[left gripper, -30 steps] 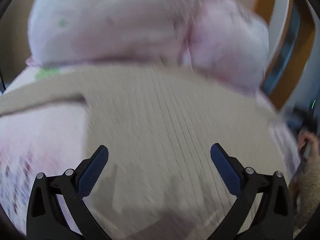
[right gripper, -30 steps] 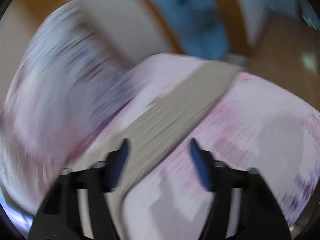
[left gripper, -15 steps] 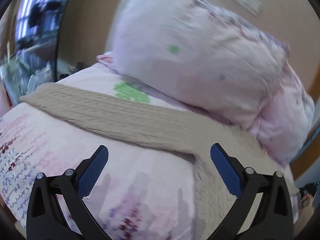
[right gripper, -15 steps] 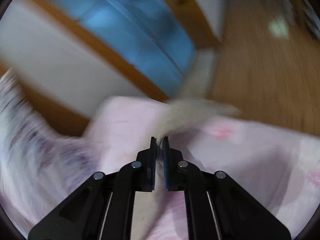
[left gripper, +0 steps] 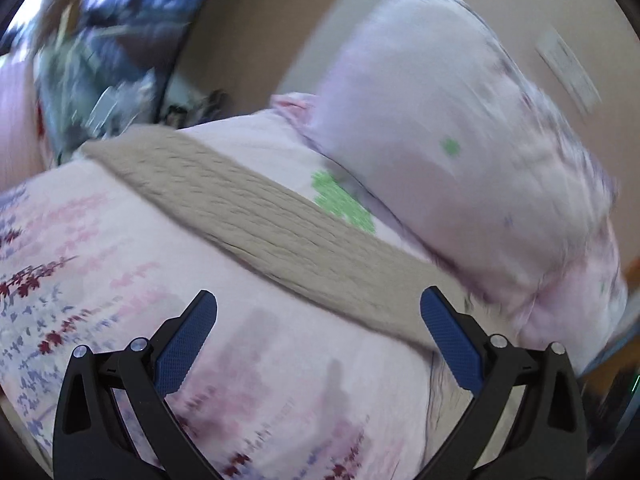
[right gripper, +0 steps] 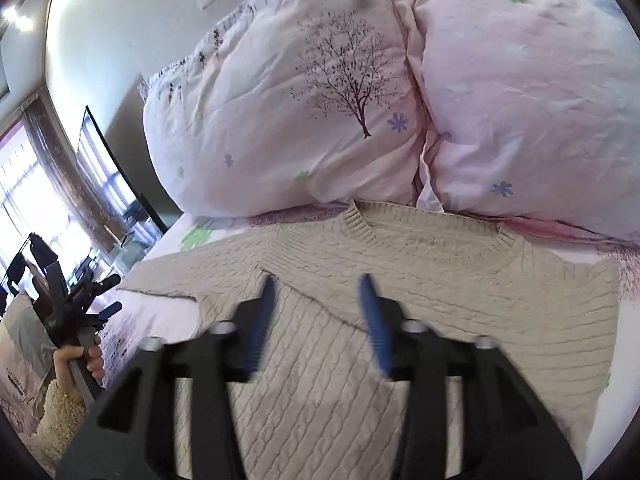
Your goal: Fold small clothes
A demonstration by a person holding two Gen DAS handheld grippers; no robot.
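A beige cable-knit sweater (right gripper: 420,280) lies flat on the pink floral bed, collar toward the pillows. Its right sleeve is folded across the chest; its left sleeve (left gripper: 256,216) stretches out straight across the sheet. My right gripper (right gripper: 318,292) is open and empty, just above the folded sleeve at the chest. My left gripper (left gripper: 318,312) is open and empty, hovering above the sheet just short of the outstretched sleeve. It also shows in the right wrist view (right gripper: 96,300), held in a hand at the far left.
Two large pink pillows (right gripper: 304,92) (right gripper: 532,92) lean against the wall behind the sweater's collar. The floral bedsheet (left gripper: 100,280) surrounds the sweater. A window and dark furniture (right gripper: 48,208) lie beyond the bed's left edge.
My right gripper was shut on the right sleeve, swung it over the chest and has opened, letting it go. My left gripper stayed open and turned toward the left sleeve.
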